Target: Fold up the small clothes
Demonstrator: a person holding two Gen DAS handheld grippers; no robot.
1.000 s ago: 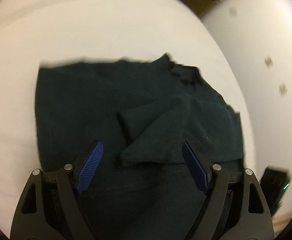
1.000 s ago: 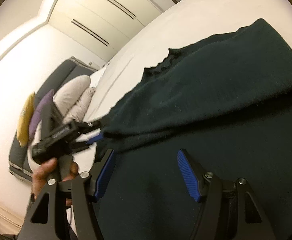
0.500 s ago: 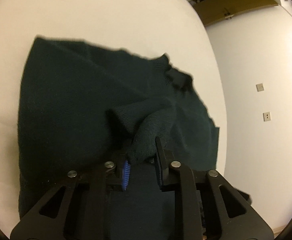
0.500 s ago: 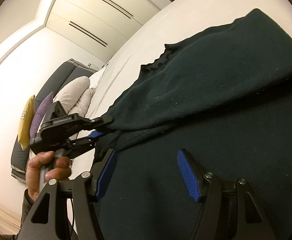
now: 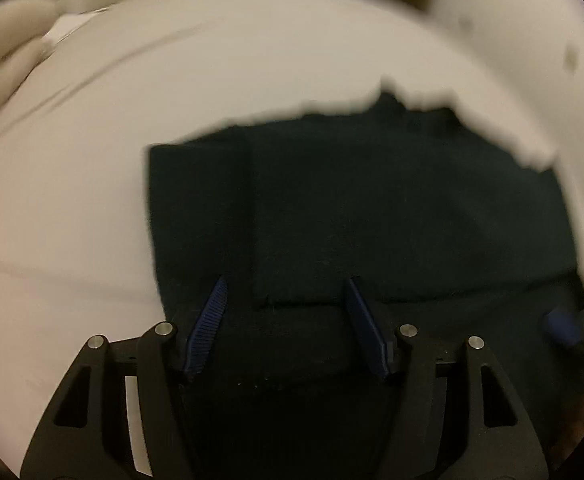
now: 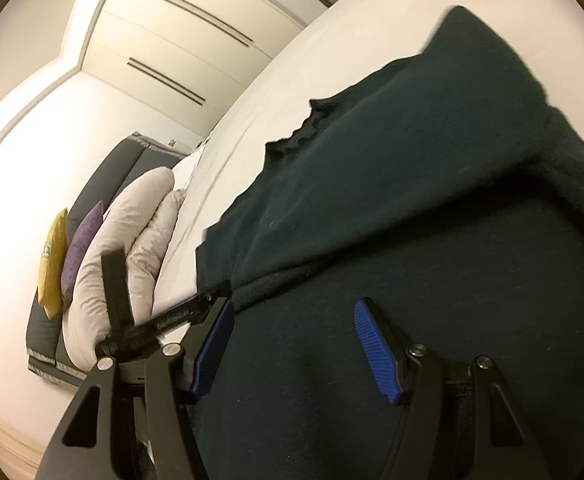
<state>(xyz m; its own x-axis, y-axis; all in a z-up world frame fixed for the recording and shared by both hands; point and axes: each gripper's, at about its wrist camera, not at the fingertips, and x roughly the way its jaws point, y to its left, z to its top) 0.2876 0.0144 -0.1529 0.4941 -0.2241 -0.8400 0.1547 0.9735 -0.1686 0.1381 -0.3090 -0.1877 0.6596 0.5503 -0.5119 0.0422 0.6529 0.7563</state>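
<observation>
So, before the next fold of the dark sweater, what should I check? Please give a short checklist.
1. Left gripper has let go: ok, its jaws have just been opening, sleeve cuff lies between them untouched.
2. Right gripper free: ok, open above the sweater.
3. Sleeve laid flat across the body: ok.
4. Sweater fully on the bed: cannot tell, the near hem is hidden.
5. Collar flat: not ok, it is wavy.

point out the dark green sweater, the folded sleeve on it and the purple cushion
dark green sweater (image 6: 432,208), right wrist view, on the upper layer of the body
folded sleeve (image 5: 296,224), left wrist view, on the middle of the strip
purple cushion (image 6: 81,246), right wrist view, on its face
</observation>
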